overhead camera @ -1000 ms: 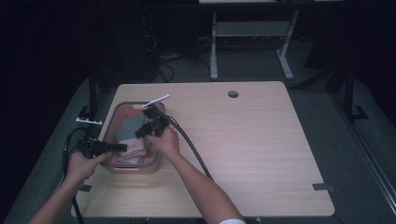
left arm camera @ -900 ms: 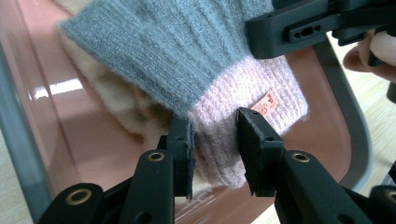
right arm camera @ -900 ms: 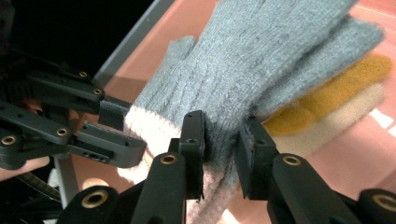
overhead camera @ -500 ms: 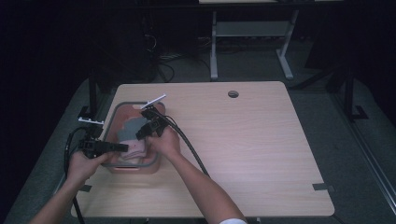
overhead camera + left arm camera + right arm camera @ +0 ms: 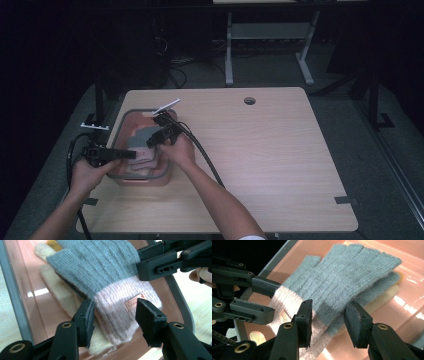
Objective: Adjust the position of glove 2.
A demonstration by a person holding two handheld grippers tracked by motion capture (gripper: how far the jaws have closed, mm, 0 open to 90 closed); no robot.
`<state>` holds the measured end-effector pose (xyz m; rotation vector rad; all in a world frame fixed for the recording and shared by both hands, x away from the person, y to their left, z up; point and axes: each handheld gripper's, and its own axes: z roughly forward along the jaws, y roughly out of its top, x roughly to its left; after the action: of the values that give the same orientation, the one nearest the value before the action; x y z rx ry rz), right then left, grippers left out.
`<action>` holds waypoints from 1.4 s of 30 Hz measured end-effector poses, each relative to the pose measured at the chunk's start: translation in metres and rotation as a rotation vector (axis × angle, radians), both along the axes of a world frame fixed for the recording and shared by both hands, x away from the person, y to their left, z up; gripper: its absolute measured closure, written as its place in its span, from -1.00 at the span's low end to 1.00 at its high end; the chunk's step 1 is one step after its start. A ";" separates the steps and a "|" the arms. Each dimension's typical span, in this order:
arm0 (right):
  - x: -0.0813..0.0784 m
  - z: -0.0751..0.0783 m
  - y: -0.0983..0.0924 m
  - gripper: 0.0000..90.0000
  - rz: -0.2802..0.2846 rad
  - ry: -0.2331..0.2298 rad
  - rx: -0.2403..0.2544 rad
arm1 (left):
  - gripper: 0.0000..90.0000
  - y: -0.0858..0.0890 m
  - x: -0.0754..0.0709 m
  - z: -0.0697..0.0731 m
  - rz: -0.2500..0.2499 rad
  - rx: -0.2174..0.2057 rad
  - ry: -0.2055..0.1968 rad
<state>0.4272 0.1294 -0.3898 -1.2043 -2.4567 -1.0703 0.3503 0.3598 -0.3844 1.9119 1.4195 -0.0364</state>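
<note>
Wooden table [image 5: 280,150] bears tray [image 5: 122,122], gloves [image 5: 105,272].

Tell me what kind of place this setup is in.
Probably a lab or workshop set up for recording. A bare light wooden desk with a cable hole stands on grey carpet in a dark room, with another metal-framed desk and loose cables behind it.

Grey glove [image 5: 100,267] with pink cuff lies flat in tray [image 5: 15,302]

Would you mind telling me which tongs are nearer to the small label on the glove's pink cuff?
Left. The left tongs straddle the cuff with the label between their open jaws; the right tongs sit farther up, over the glove's grey palm.
</note>
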 end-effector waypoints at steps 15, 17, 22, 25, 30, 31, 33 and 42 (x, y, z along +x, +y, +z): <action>0.000 0.007 -0.008 0.22 -0.004 -0.012 0.009 | 0.07 -0.002 -0.001 0.008 -0.003 -0.028 -0.024; 0.000 0.008 -0.010 0.22 -0.006 -0.015 0.013 | 0.07 -0.002 -0.001 0.009 0.001 -0.031 -0.029; 0.000 0.013 -0.018 0.20 -0.013 -0.022 0.034 | 0.07 -0.001 -0.001 0.012 0.004 -0.055 -0.042; 0.000 0.017 -0.024 0.19 -0.020 -0.025 0.049 | 0.07 -0.003 -0.002 0.016 0.003 -0.066 -0.052; -0.001 0.022 -0.034 0.14 -0.031 -0.028 0.084 | 0.03 -0.007 -0.002 0.022 -0.005 -0.091 -0.077; -0.002 0.023 -0.036 0.13 -0.035 -0.026 0.093 | 0.02 -0.008 -0.002 0.023 -0.005 -0.100 -0.082; -0.002 0.025 -0.042 0.10 -0.037 -0.029 0.103 | 0.00 -0.012 -0.002 0.027 -0.013 -0.106 -0.095; -0.002 0.035 -0.070 0.07 -0.069 -0.047 0.144 | -0.05 -0.027 -0.001 0.035 -0.057 -0.114 -0.120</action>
<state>0.4252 0.0591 -0.3545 -1.2396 -2.3412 -1.2843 0.3488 0.3325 -0.3497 1.8297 1.2570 -0.0283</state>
